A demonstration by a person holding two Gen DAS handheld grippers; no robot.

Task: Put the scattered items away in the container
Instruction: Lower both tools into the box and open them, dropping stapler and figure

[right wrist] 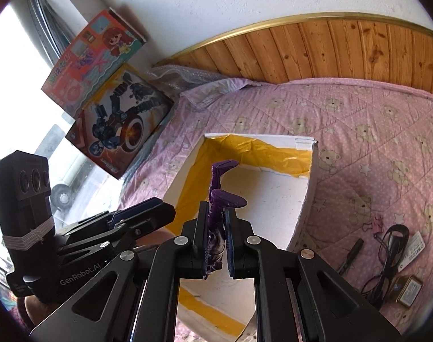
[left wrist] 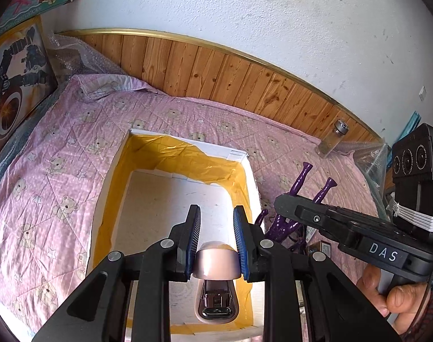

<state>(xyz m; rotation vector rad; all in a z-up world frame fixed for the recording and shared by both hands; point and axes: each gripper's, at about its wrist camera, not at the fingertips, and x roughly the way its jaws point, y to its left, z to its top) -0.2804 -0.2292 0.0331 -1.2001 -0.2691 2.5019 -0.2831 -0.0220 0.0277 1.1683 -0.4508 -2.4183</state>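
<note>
While both grippers hover at the box:
Left gripper [left wrist: 216,242]: fingers clamp a glossy pink stapler [left wrist: 216,287], above the box interior.
Right gripper [right wrist: 216,245]: fingers pinch a shiny purple plastic figure [right wrist: 216,213], legs up, over the near box edge.
Box [left wrist: 108,188]: white foam, yellow-taped walls, on a pink quilted bear-print bedspread [left wrist: 45,171].

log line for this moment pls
left hand-held gripper: holds stapler over box | right hand-held gripper: holds purple figure
</note>
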